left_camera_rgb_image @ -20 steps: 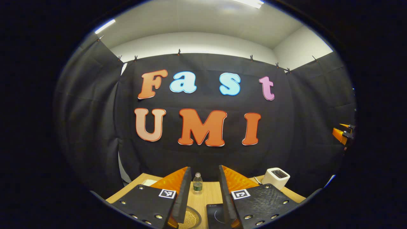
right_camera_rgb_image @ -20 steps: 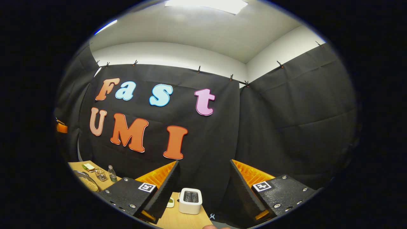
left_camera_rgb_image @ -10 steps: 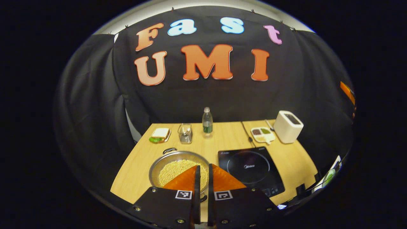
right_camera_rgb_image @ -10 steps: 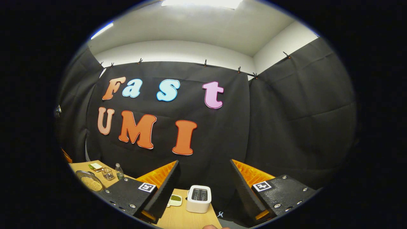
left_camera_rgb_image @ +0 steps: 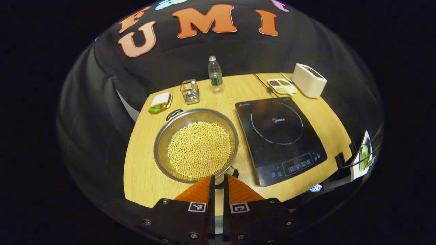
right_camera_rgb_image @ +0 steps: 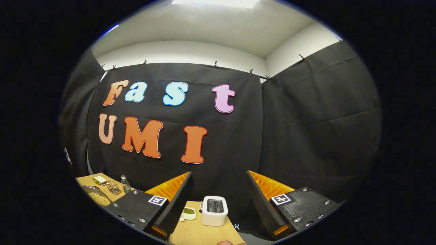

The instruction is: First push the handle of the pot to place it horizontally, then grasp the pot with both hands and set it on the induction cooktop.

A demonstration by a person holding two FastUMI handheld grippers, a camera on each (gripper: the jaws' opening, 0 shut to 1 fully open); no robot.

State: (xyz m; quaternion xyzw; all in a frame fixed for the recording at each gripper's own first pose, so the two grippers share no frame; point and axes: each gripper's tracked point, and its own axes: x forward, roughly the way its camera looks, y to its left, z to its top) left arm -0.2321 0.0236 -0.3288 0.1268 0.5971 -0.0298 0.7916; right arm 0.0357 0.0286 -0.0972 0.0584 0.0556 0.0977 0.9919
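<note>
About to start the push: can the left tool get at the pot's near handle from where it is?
Probably yes. The left tool, shut, sits right at the near handle of the pot, nothing between them.

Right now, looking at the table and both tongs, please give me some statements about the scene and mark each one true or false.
1. The pot holds yellow beans. True.
2. The pot already sits on the induction cooktop. False: it stands on the table beside the cooktop.
3. The left tongs are nearly closed, with the tips close to the pot's near handle. True.
4. The right tongs are closed on the toaster. False: they are wide open and hold nothing.
5. A water bottle lies on its side. False: it stands upright.
</note>
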